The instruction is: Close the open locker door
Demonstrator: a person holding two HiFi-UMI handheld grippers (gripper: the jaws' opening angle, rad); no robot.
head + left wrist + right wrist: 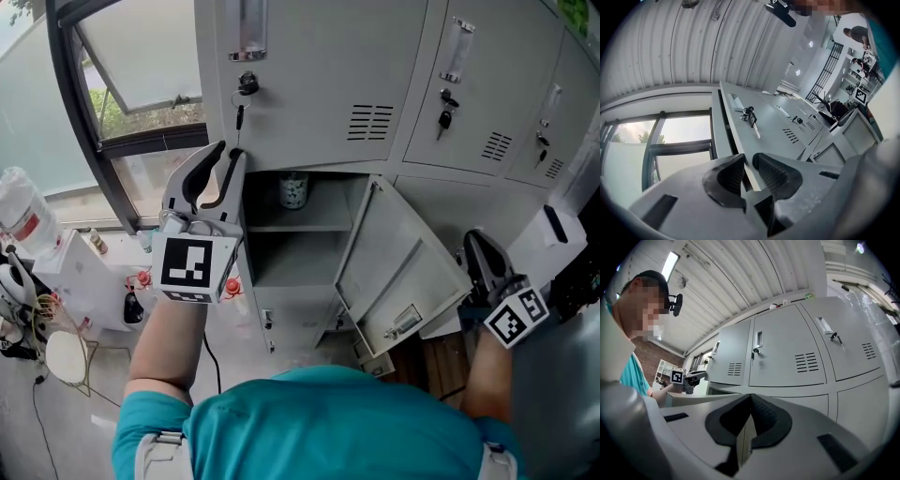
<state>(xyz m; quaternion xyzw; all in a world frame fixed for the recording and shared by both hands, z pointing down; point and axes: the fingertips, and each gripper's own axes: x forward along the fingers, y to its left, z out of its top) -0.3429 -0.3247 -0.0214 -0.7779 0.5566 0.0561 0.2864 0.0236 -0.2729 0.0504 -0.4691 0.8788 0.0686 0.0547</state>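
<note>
Overhead, locker door (398,267) hangs open (right gripper view misses shelf (300,225)).

A workplace locker area, more workshop than home, is being shown. At twelve o'clock in the head view a bank of grey steel lockers (319,84) with keyed locks (247,84) is being seen, and a large framed window (141,66) at ten o'clock. In the right gripper view a corrugated metal ceiling (740,282) with a strip light (671,261) is being shown at twelve o'clock, and a brick wall (654,357) at nine.
</note>
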